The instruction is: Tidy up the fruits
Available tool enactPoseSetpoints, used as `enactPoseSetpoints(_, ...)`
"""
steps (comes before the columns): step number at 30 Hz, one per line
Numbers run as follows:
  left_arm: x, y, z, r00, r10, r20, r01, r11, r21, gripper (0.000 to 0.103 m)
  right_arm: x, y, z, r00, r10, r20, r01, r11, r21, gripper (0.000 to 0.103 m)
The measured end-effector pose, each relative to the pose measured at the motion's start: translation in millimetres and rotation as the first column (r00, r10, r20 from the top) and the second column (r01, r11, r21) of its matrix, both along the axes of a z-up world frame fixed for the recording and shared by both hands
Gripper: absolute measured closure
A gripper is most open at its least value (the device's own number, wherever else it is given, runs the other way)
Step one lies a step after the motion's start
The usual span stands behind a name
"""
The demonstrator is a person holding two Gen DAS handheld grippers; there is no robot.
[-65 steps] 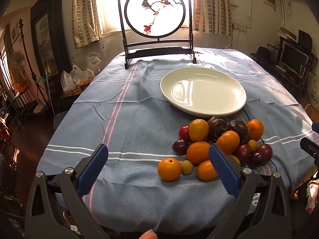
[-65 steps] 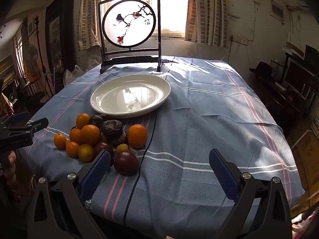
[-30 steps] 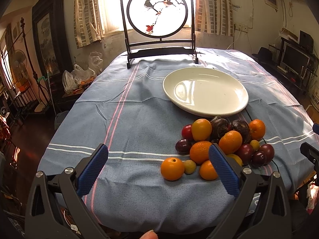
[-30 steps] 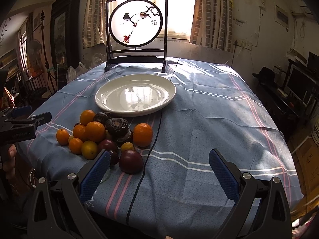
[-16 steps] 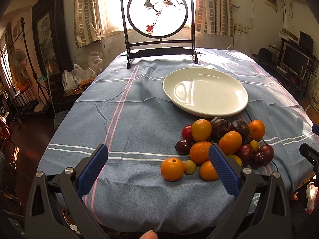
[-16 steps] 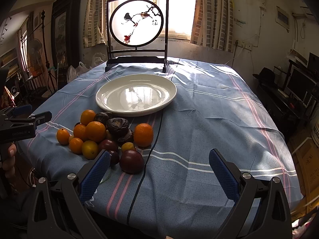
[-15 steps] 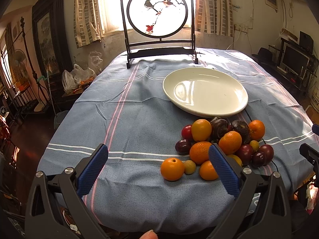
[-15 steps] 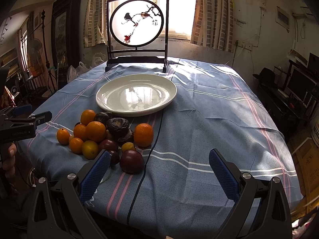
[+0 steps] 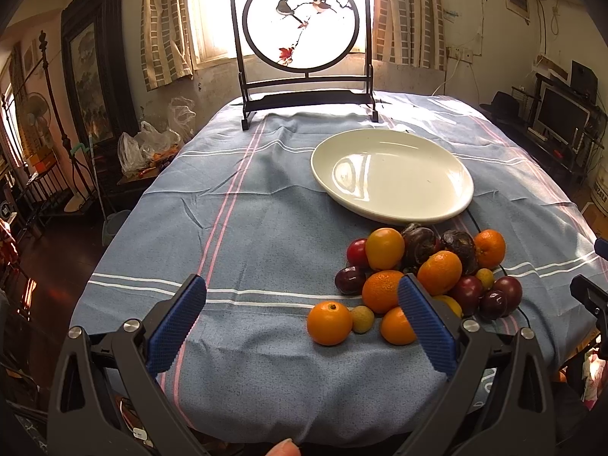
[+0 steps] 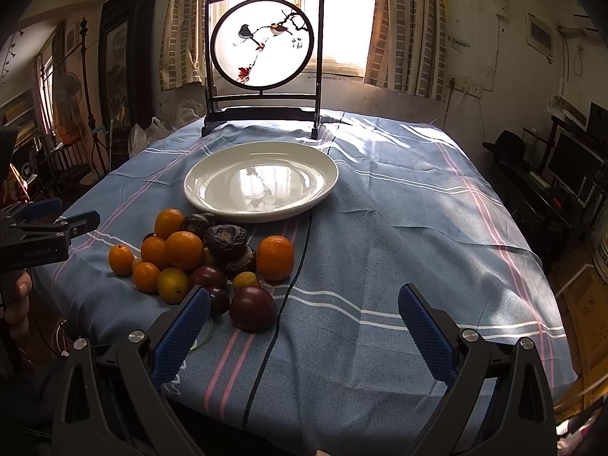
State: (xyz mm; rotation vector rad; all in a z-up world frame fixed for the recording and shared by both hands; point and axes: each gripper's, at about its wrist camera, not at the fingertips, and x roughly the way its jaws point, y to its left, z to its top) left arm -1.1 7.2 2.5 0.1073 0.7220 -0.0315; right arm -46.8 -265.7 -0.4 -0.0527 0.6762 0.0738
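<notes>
The fruits (image 9: 421, 277) are lying heaped at lower right of the left wrist view, just below the empty white plate (image 9: 391, 174) on the cloth-covered surface (image 9: 247, 220). Both the left tongs (image 9: 300, 323) and the right tongs (image 10: 304, 326) are gaping wide, carrying nothing. The oranges are probably firm and grippable across the middle; the dark plums (image 10: 252, 307) look smooth, likely slippery and prone to bruising. The lone orange (image 9: 329, 323) at the pile's near edge is offering the clearest hold.

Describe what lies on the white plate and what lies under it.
Nothing lies on the white plate; it only reflects the window. Under it is the blue striped tablecloth, and a thin black cable runs under its near rim; the rest is covered.
</notes>
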Motion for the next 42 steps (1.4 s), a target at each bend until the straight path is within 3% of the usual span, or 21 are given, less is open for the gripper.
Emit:
enactPoseSetpoints(12, 0, 0, 0, 1.000, 0.000, 0.000, 0.000, 1.000, -0.001, 0.004, -5, 9, 0, 0.998, 0.060, 0.019, -0.060, 0.998, -0.005, 0.004)
enactPoseSetpoints(27, 0, 1, -3, 1.000, 0.002, -0.004, -0.002, 1.000, -0.002, 0.004, -5, 9, -3, 0.998, 0.057, 0.008, -0.057, 0.998, 0.000, 0.004)
enactPoseSetpoints(34, -1, 7, -21, 1.000, -0.015, -0.025, 0.016, 1.000, 0.007, 0.004, -3, 8, -12, 0.998, 0.061, -0.006, -0.061, 0.998, 0.003, 0.004)
enactPoseSetpoints(37, 1, 14, -37, 0.997, -0.035, -0.071, 0.036, 0.999, 0.011, 0.004, -1, 7, -21, 0.996, 0.082, -0.030, -0.081, 0.997, 0.018, 0.004)
enactPoseSetpoints(42, 2, 28, -55, 0.992, -0.044, -0.122, 0.045, 0.999, 0.009, 0.004, 8, 12, -38, 0.987, 0.137, -0.084, -0.133, 0.990, 0.047, 0.019)
